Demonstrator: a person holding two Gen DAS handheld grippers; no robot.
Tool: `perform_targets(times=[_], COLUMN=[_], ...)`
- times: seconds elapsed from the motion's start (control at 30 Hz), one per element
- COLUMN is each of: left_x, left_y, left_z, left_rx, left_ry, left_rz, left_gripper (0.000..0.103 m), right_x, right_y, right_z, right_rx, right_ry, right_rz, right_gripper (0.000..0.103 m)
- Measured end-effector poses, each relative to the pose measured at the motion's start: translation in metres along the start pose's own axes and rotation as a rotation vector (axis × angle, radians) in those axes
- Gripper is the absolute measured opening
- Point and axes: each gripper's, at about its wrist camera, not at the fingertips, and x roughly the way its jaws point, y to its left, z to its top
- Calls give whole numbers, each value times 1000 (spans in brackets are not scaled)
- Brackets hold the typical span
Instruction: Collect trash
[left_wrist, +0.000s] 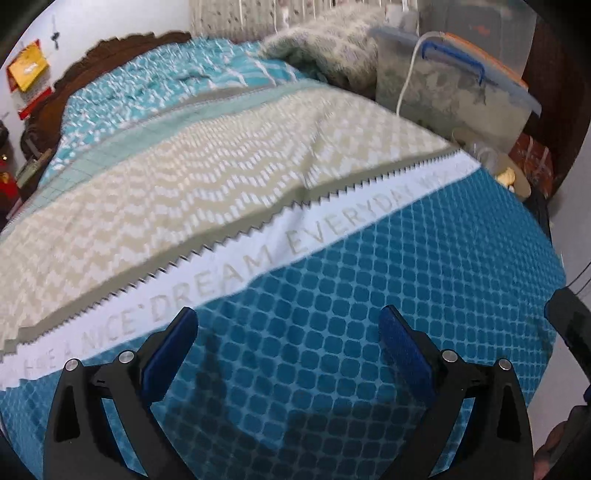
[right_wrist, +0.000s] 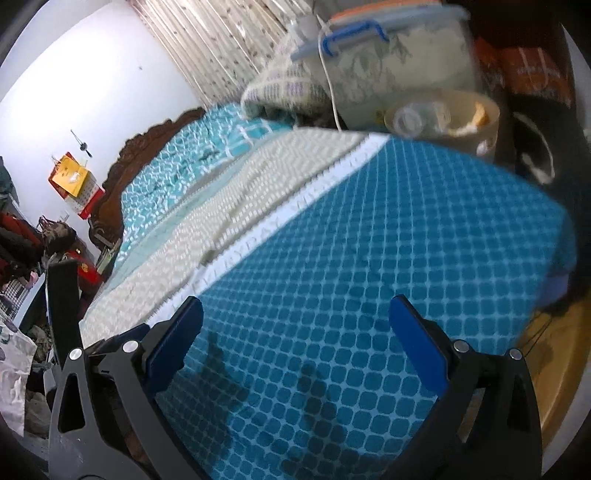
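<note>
A beige round bin (right_wrist: 480, 122) stands beyond the bed's far right side, holding a clear plastic bottle (right_wrist: 410, 120) and yellowish scraps (right_wrist: 480, 112). In the left wrist view its rim (left_wrist: 517, 177) shows at the right bed edge. My left gripper (left_wrist: 288, 332) is open and empty, above the blue checked bedspread (left_wrist: 369, 295). My right gripper (right_wrist: 295, 325) is open and empty, above the same bedspread (right_wrist: 369, 240). No loose trash shows on the bed.
A clear storage box with a blue handle (left_wrist: 454, 85) (right_wrist: 388, 55) stands past the bed with a white cable over it. A grey blanket (left_wrist: 325, 40) lies at the far end. Clutter and a plastic bag (right_wrist: 14, 369) are at the left. A dark headboard (right_wrist: 110, 192) stands behind.
</note>
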Motion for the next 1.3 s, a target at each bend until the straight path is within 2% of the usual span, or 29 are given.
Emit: perform_targets(times=[0.2, 0.33, 0.57, 0.77, 1.3], left_x=[-54, -77, -99, -108, -124], left_y=[7, 8, 5, 3, -7], left_z=[6, 11, 18, 18, 16], left_rx=[-14, -22, -15, -13, 18], left_ry=[-168, -227, -269, -280, -327], left_rz=[44, 51, 49, 68, 82], left_gripper=[94, 94, 94, 94, 94], right_x=[-34, -51, -64, -67, -60], right_y=[16, 28, 42, 37, 25], right_z=[12, 15, 12, 11, 13], right_rx=[-50, -81, -126, -90, -45], right_ry=[-97, -137, -180, -206, -180], right_rz=[30, 46, 51, 34, 42], right_gripper=[99, 99, 99, 99, 99])
